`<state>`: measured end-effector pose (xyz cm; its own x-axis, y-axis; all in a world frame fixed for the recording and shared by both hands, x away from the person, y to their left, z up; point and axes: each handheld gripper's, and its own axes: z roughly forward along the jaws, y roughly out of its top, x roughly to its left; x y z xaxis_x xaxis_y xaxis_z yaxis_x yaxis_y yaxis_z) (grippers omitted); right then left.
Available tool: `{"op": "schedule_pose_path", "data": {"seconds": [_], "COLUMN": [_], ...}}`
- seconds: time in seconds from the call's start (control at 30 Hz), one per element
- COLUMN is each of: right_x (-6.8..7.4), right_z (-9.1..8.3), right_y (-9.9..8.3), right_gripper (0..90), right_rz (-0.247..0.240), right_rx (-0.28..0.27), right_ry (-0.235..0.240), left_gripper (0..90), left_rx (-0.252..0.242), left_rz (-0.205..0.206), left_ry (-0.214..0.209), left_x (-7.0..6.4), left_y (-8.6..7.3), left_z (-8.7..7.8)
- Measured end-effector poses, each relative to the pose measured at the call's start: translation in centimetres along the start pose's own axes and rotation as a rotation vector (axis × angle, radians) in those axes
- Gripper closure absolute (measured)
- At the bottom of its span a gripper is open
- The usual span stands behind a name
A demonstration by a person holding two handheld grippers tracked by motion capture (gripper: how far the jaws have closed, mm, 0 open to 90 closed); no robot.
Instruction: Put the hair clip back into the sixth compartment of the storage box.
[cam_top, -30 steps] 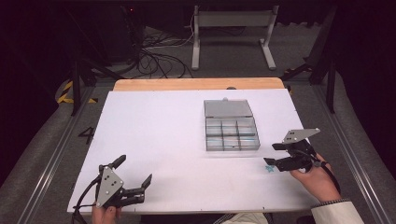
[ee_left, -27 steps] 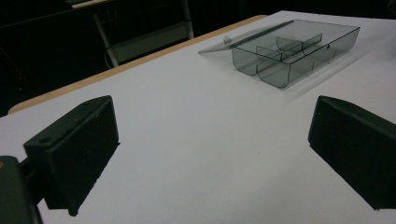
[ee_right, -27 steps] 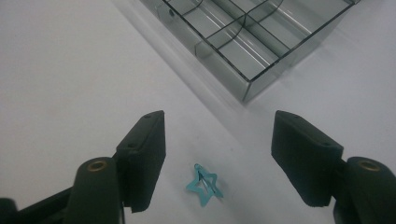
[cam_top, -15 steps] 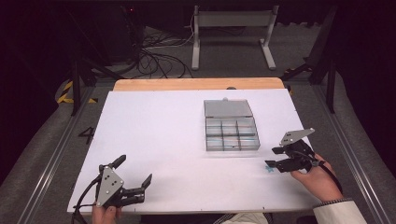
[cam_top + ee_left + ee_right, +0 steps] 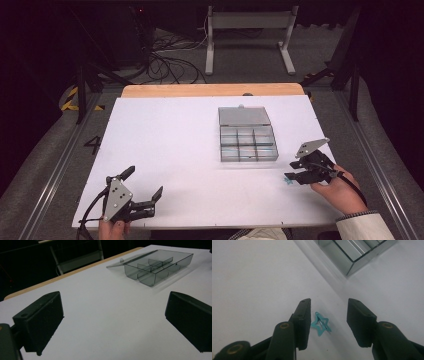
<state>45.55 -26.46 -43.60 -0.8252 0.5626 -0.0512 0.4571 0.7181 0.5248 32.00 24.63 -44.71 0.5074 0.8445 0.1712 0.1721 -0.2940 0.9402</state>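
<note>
A small teal star-shaped hair clip [image 5: 321,325] lies flat on the white table [image 5: 175,145], also seen in the high view as the clip [image 5: 288,181] near the front right. My right gripper [image 5: 328,315] hangs open right over it, one jaw on each side of the star, not touching it. In the high view the right gripper [image 5: 295,176] is held by a hand at the table's right. A clear grey compartment box [image 5: 247,141] with its lid open flat stands at centre right. My left gripper [image 5: 145,192] rests open at the front left, nothing between its jaws.
The compartment box [image 5: 155,265] lies far ahead in the left gripper view and its corner [image 5: 354,255] is just beyond the clip. A wooden strip [image 5: 210,90] edges the table's far side. Cables and a metal stand [image 5: 250,30] lie on the floor behind.
My right gripper has come down and a little forward over the star clip. The left gripper has stayed still.
</note>
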Motion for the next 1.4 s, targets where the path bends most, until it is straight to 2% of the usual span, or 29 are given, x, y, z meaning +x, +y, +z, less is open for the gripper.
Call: {"op": "schedule_pose_path", "data": {"seconds": [0.37, 0.8, 0.93, 1.03, 1.17, 1.4], "right_x": [-0.1, -0.3, -0.3, -0.2, -0.1, 0.0], "right_z": [1.1, 2.0, 2.3, 2.4, 2.4, 2.3], "right_y": [0.0, -0.4, -0.3, -0.3, -0.2, -0.2], "right_gripper": [61.3, 66.2, 70.1, 77.4, 82.6, 87.1], "right_rz": [-0.019, -0.012, -0.019, -0.028, -0.028, -0.035], "right_rx": [0.071, 0.103, 0.114, 0.117, 0.127, 0.125], "right_ry": [0.016, 0.038, 0.040, 0.043, 0.043, 0.035], "left_gripper": [2.5, 2.4, 2.4, 2.4, 2.4, 2.4], "left_rx": [0.009, 0.011, 0.010, 0.010, 0.010, 0.011], "left_rz": [-0.004, -0.003, -0.006, -0.006, -0.006, -0.005], "left_ry": [-0.004, -0.004, -0.004, -0.004, -0.004, -0.004], "left_x": [0.0, 0.0, 0.0, 0.0, 0.0, 0.0], "left_y": [0.0, 0.0, 0.0, 0.0, 0.0, 0.0], "left_z": [0.0, 0.0, 0.1, 0.0, 0.1, 0.1]}}
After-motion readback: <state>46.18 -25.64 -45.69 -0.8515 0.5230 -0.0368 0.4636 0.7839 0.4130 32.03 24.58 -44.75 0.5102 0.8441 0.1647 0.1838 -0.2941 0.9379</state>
